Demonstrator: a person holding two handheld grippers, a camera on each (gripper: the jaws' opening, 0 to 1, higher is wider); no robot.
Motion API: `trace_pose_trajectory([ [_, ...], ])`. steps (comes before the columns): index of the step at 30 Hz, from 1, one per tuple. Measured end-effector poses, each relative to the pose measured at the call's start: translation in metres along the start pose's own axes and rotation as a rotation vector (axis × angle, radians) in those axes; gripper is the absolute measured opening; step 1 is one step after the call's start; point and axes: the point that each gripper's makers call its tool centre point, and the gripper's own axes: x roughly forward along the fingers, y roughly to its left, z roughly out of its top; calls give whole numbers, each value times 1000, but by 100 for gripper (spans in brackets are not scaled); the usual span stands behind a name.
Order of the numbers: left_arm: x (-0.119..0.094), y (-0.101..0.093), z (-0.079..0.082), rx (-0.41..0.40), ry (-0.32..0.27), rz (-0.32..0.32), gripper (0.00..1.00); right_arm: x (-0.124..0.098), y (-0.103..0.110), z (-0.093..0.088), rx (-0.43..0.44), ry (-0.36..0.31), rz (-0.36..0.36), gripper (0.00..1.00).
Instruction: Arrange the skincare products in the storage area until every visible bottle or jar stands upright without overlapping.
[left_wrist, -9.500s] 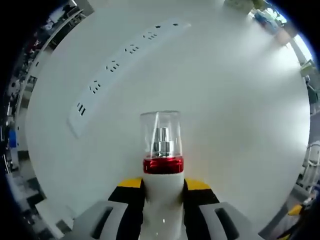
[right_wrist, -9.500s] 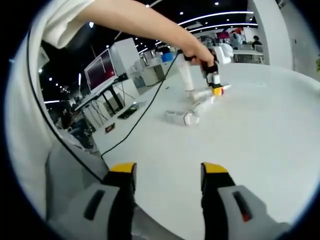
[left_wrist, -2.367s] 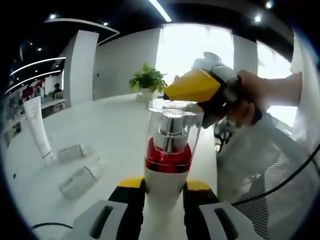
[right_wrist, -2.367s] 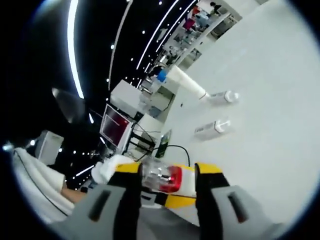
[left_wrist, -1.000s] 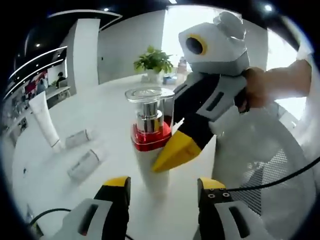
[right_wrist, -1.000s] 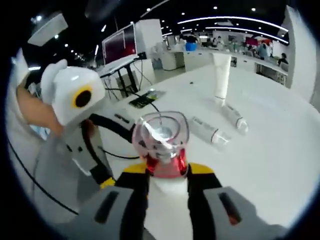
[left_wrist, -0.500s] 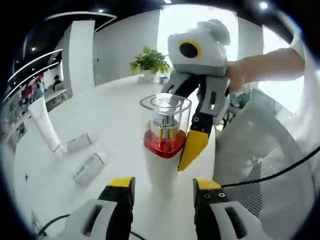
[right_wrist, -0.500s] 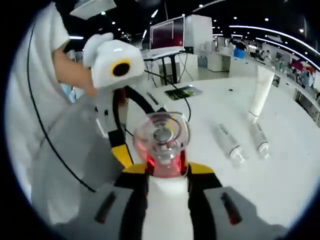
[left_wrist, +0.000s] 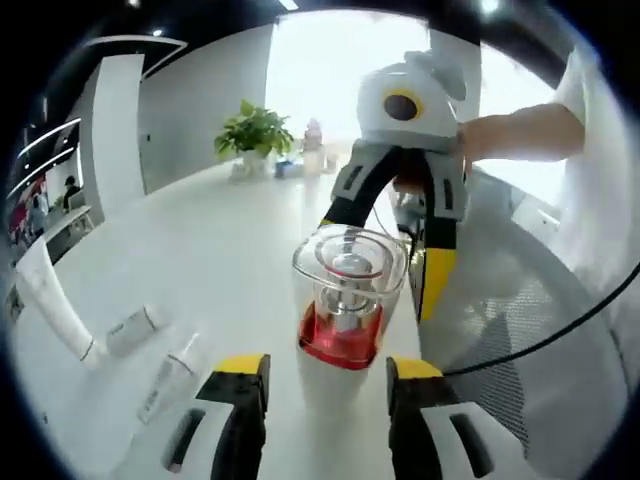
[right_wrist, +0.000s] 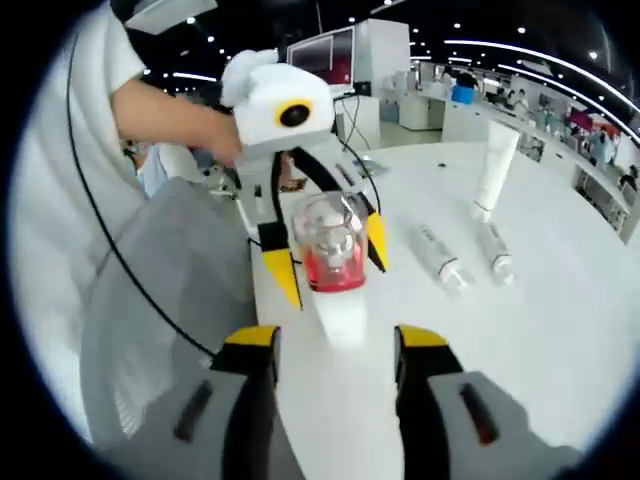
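- Left gripper view: the left gripper (left_wrist: 318, 385) stood with its yellow-tipped jaws spread, gripping nothing.
- The pump bottle (left_wrist: 345, 310), white-bodied with a red collar and clear cap, stood upright on the white table (left_wrist: 210, 250), between and just beyond those jaws.
- The right gripper (left_wrist: 405, 215) faced it from behind the bottle, jaws apart.
- A white tube (left_wrist: 50, 310) stood upright at far left; two small bottles (left_wrist: 150, 350) lay flat beside it.
- Right gripper view: the right gripper (right_wrist: 325, 350) was open and empty.
- The pump bottle (right_wrist: 335, 265) stood ahead, flanked by the left gripper's (right_wrist: 325, 255) open jaws.
- The tube (right_wrist: 493, 170) stood well apart, two bottles (right_wrist: 465, 255) lying near it.
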Motion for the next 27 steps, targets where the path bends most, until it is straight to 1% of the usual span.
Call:
trace_pose_trajectory([
  [1, 2, -1, 3, 15, -14, -19, 48, -2, 2, 0, 2, 1, 5, 47],
  [2, 4, -2, 5, 29, -28, -38, 45, -3, 3, -1, 4, 2, 9, 48],
  [3, 7, -5, 9, 53, -42, -80, 40, -7, 7, -1, -3, 11, 12, 48],
  [4, 9, -11, 9, 38, -42, -119, 33, -11, 6, 1, -4, 16, 8, 48],
  [5, 10, -17, 8, 23, -42, -158, 32, -14, 6, 3, -6, 22, 4, 48],
  [6, 11, -6, 10, 42, -54, -108, 32, -16, 7, 6, 7, 14, 7, 49],
  [10, 11, -6, 9, 44, -52, -90, 31, -16, 11, 12, 54, -9, 22, 54],
  [11, 11, -6, 9, 44, -52, -87, 31, -17, 11, 18, 88, -31, 20, 54],
  [12, 11, 0, 9, -28, -66, -8, 31, -18, 11, 23, 121, -53, 19, 54],
  [16, 10, 2, 10, -88, -79, 66, 31, -17, 9, 30, 198, -70, 15, 52],
  [18, 10, 2, 10, -118, -79, 116, 30, -16, 8, 38, 251, -97, 14, 52],
  [22, 10, 1, 10, -97, -65, 184, 30, -13, 4, 45, 300, -114, -5, 50],
  [23, 10, -1, 10, -154, -69, 239, 30, -9, 4, 55, 338, -133, -3, 50],
  [24, 9, 3, 9, -213, -81, 288, 30, -7, 5, 59, 375, -125, -11, 49],
  [25, 7, 9, 9, -287, -93, 342, 30, -4, 4, 64, 390, -133, -22, 48],
  [27, 6, 10, 9, -286, -98, 393, 31, -1, 3, 64, 415, -111, -43, 46],
])
